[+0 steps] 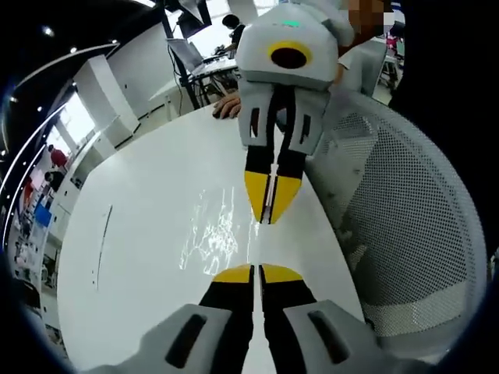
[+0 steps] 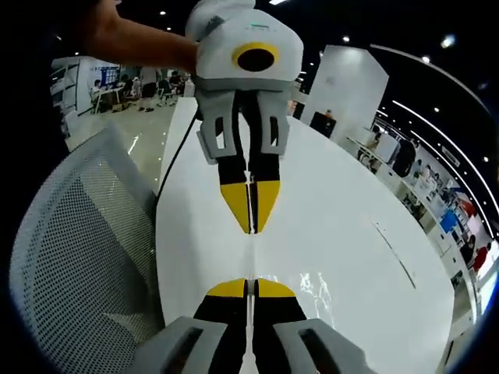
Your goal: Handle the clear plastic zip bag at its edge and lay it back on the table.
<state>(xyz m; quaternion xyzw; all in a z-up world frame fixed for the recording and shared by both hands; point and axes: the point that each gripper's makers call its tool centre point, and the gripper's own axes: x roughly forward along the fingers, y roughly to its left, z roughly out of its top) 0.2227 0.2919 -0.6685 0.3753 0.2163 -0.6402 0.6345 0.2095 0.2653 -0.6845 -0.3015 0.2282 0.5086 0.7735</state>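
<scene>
Bag: I see it stretched between both grippers, over the tabletop.
Left gripper: fingers clamped on its 6 o'clock edge.
Right gripper: fingers clamped on the opposite edge.
Risk: uneven pulling could slip thin film free.

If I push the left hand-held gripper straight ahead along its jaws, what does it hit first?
Most likely the right hand-held gripper, whose yellow tips face the left hand-held gripper head-on across a short gap. The clear plastic zip bag seems to span that gap; depth is uncertain.
</scene>
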